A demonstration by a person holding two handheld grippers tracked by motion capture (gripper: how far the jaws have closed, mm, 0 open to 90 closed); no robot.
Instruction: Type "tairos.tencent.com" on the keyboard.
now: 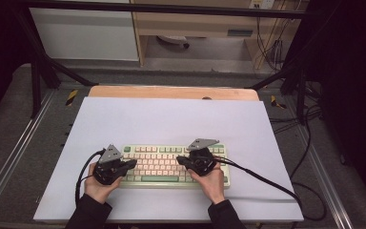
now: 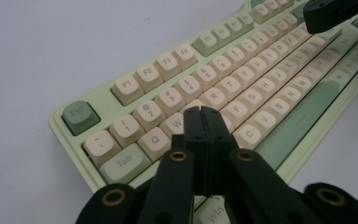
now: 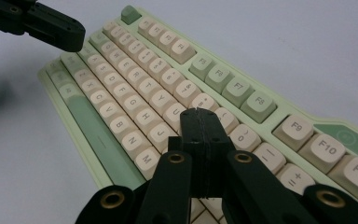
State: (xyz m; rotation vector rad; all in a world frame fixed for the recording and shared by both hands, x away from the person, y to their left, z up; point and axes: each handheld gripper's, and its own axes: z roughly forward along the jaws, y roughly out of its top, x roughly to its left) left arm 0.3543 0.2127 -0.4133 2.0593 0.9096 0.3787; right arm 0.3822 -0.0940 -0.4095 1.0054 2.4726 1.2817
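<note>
A pale green keyboard point(image 1: 171, 164) with cream and green keys lies near the front of the white mat. Over its left end hovers my left gripper point(image 1: 132, 163), shut, its tips point(image 2: 202, 111) above the W and E keys of the keyboard point(image 2: 242, 70). My right gripper point(image 1: 180, 160) is shut too and points left over the right half. Its tips point(image 3: 199, 112) hang above the keys around I and K of the keyboard point(image 3: 135, 79). Nothing is held between either pair of jaws. The left gripper's jaw point(image 3: 51, 25) appears at the far end of the right gripper view.
The white mat point(image 1: 171, 119) covers a wooden table point(image 1: 171, 91). Black cables point(image 1: 267, 181) trail from both grippers toward the front edge. Metal frame bars and floor cables lie beyond the table's sides.
</note>
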